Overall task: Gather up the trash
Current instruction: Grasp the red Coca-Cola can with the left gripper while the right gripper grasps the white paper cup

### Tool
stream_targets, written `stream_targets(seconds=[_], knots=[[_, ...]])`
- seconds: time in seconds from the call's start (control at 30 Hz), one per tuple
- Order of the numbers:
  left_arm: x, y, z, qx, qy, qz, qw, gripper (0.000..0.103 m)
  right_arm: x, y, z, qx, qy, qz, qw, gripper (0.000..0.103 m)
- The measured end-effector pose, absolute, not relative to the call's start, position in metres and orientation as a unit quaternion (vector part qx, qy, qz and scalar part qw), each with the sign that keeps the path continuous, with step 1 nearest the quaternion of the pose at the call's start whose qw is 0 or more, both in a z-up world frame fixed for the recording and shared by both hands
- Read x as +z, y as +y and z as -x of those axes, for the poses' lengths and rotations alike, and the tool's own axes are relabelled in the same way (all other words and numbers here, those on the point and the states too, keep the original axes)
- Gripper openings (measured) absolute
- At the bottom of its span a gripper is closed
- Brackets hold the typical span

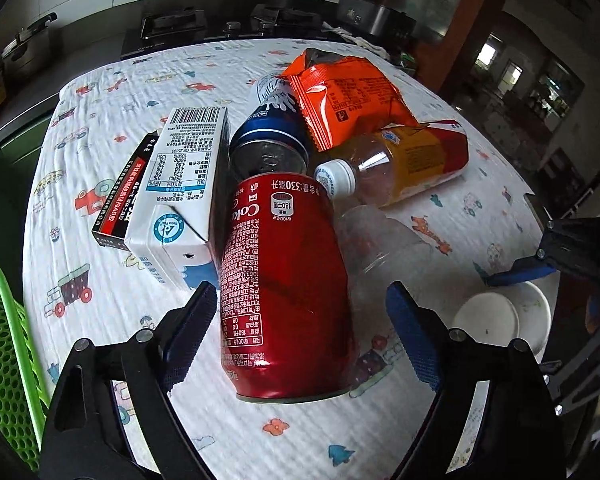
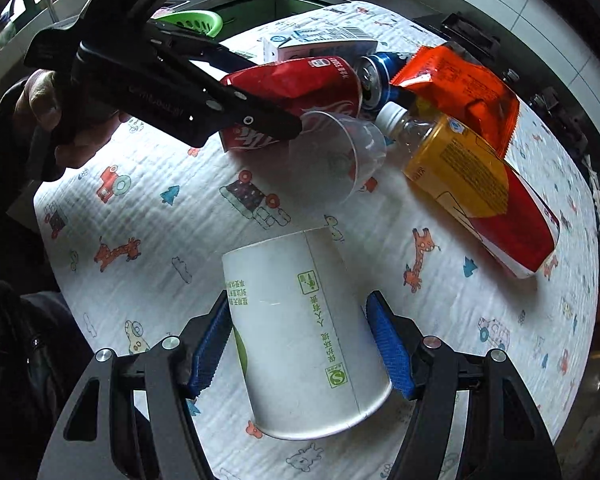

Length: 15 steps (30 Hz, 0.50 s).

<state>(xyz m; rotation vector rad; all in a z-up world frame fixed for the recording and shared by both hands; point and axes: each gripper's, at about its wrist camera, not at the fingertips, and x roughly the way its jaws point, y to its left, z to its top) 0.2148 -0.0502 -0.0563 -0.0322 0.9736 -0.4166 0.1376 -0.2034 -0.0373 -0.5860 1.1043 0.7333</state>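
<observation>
A red cola can (image 1: pixel 284 280) lies on the table between the open fingers of my left gripper (image 1: pixel 300 320); the pads stand apart from its sides. It also shows in the right wrist view (image 2: pixel 300 84). My right gripper (image 2: pixel 300 344) has its blue pads against both sides of a white paper cup (image 2: pixel 300 332) lying on its side. A clear plastic cup (image 2: pixel 340 156), a plastic bottle with an orange label (image 2: pixel 460 176), an orange snack bag (image 1: pixel 340 92), a blue can (image 1: pixel 268 136) and a white milk carton (image 1: pixel 180 192) lie in a pile.
A green perforated basket (image 1: pixel 4 344) stands at the table's left edge. The table has a white cloth with cartoon prints (image 2: pixel 140 240). A small black-and-red box (image 1: pixel 120 196) lies beside the carton. A stove and counter are behind the table.
</observation>
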Motion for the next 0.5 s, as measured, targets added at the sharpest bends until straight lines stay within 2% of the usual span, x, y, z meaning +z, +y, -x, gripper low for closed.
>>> stream_targets(seconds=[0.13,0.5], knots=[[-0.060,-0.049,-0.217,-0.194,0.467,0.014,0.862,0.064,-0.036,-0.213,-0.139,0.325,0.511,0.241,0.758,0.065],[-0.042,-0.039,-0.187,-0.208,0.432,0.020,0.877,0.063,-0.026,-0.214,-0.136,0.318,0.517,0.198,0.770,0.065]])
